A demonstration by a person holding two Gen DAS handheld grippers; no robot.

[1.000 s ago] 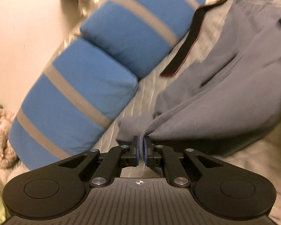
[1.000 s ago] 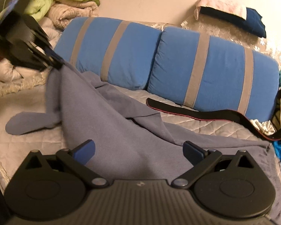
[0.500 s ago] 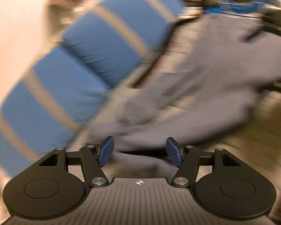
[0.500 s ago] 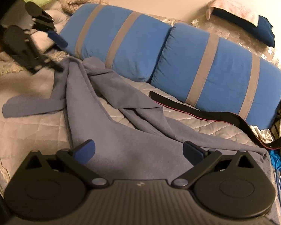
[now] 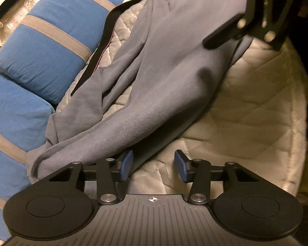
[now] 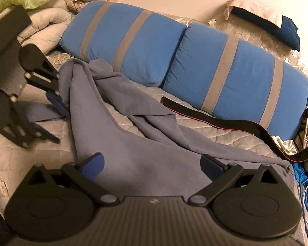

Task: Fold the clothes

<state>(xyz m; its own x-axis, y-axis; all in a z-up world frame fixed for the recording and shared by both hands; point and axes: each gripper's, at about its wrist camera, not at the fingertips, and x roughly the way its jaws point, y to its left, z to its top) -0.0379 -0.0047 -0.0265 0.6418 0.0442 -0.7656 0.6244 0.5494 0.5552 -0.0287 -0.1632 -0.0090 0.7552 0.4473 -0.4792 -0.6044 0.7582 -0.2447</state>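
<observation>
A grey-blue long-sleeved top (image 5: 164, 71) lies crumpled across the quilted bed (image 5: 246, 112), one fold bunched against the pillows. My left gripper (image 5: 153, 164) hovers low over the flat sleeve (image 5: 154, 143). Its jaws are closing, the sleeve's edge lies between them by the left pad (image 5: 126, 165), and neither pad presses on it. In the right wrist view the left gripper (image 6: 51, 116) sits at the far left over that sleeve (image 6: 41, 112). My right gripper (image 6: 152, 164) is wide open above the top's body (image 6: 145, 143), holding nothing.
Two blue pillows with grey stripes (image 6: 174, 57) line the far side. A black strap (image 6: 225, 121) lies in front of them. Piled bedding (image 6: 51, 4) sits at the back left, blue cable (image 6: 306, 184) at the right. The mattress edge (image 5: 295, 143) curves at the right.
My left gripper let go of the pinched fold, opened, and dropped toward the bed over the sleeve. The lifted cloth slumped down against the pillows. The right gripper barely moved.
</observation>
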